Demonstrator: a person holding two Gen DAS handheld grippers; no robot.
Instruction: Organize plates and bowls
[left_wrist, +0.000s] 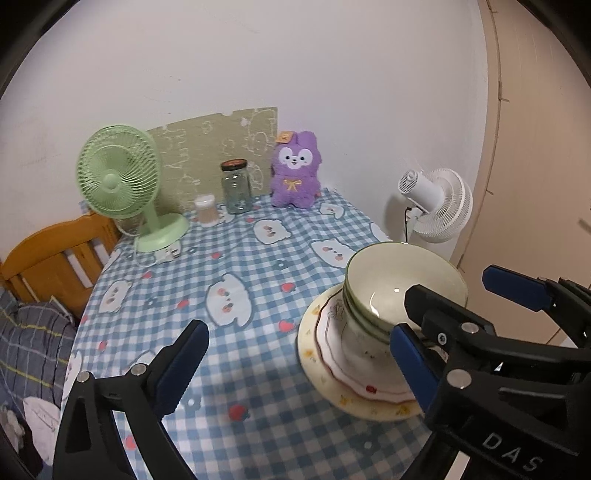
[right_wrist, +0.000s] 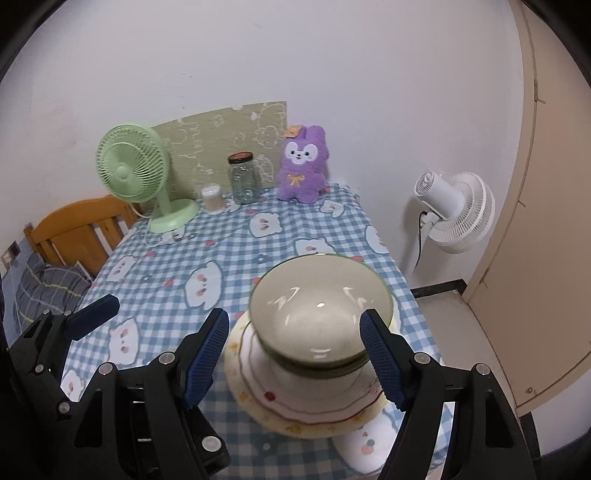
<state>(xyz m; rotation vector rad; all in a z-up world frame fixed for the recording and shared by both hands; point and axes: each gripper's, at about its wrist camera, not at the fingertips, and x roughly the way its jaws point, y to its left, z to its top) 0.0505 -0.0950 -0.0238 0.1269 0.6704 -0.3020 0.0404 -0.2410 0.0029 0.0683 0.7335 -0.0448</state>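
A stack stands near the right front of the checked tablecloth (left_wrist: 229, 258). At the bottom is a cream plate (left_wrist: 312, 354) (right_wrist: 236, 384), then a white scalloped plate (left_wrist: 332, 354) (right_wrist: 258, 376), a white bowl (left_wrist: 360, 349) (right_wrist: 306, 384), and nested green-rimmed bowls (left_wrist: 388, 277) (right_wrist: 317, 295) on top. My right gripper (right_wrist: 295, 354) is open just in front of the stack; its blue pads frame the bowls without pressing them. My left gripper (left_wrist: 295, 365) is open wide to the left of the stack, over bare cloth. Its right finger hides part of the plates.
Along the back wall stand a green desk fan (left_wrist: 118, 181), a small lidded container (left_wrist: 205, 210), a glass jar (left_wrist: 236, 188) and a purple plush toy (left_wrist: 295, 170). A white fan (left_wrist: 436, 203) stands off the table's right edge. A wooden bed frame (left_wrist: 55, 258) is at the left.
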